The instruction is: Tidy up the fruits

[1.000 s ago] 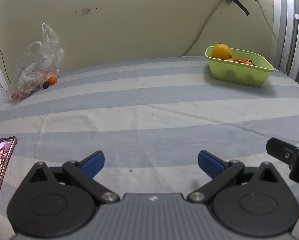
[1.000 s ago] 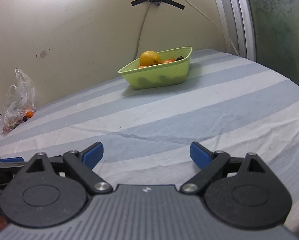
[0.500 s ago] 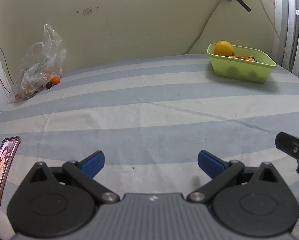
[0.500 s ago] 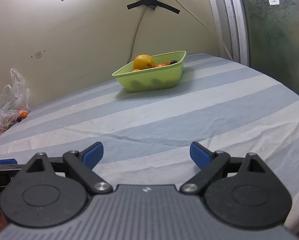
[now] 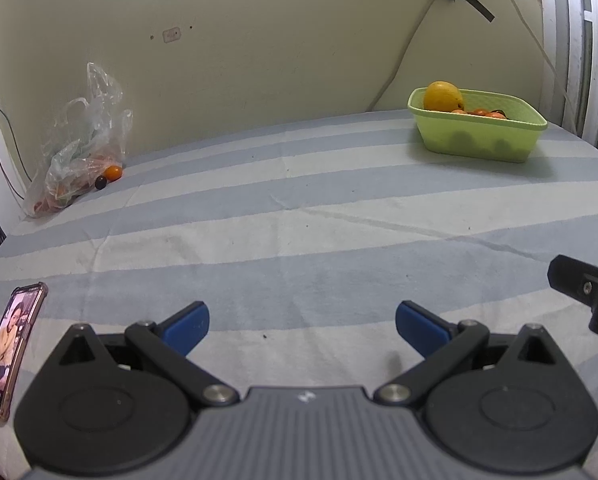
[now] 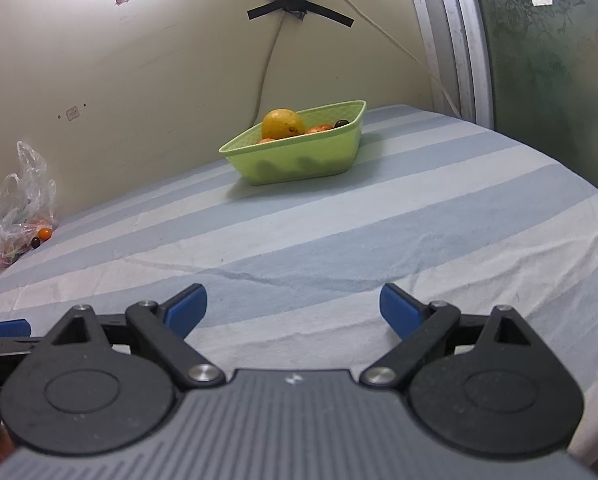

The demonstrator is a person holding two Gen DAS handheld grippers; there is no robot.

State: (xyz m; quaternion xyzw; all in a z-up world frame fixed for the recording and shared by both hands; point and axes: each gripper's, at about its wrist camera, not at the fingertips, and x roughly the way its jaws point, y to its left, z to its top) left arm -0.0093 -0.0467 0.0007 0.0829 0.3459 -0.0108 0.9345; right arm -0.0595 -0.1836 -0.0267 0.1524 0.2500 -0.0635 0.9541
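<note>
- Hovering low over the striped sheet (image 5: 299, 208), the left gripper (image 5: 302, 322) has its blue fingertips (image 5: 187, 326) spread wide with nothing between them.
- At the bottom of its own view, the right gripper (image 6: 293, 306) is likewise spread wide and empty.
- Toward the upper right of the left view sits the green basket (image 5: 479, 136), with a large yellow fruit (image 5: 443, 96) and smaller orange fruits (image 5: 481, 112) inside.
- At the left of that view, against the wall, a clear plastic bag (image 5: 79, 148) holds more fruit; a small orange fruit (image 5: 114, 172) and a dark fruit (image 5: 101, 182) lie at its mouth.
- In the lower left corner, a phone (image 5: 13, 348) lies on the sheet, screen lit.
- Black tape (image 6: 301, 0) crosses on the wall at the top of the right view.
</note>
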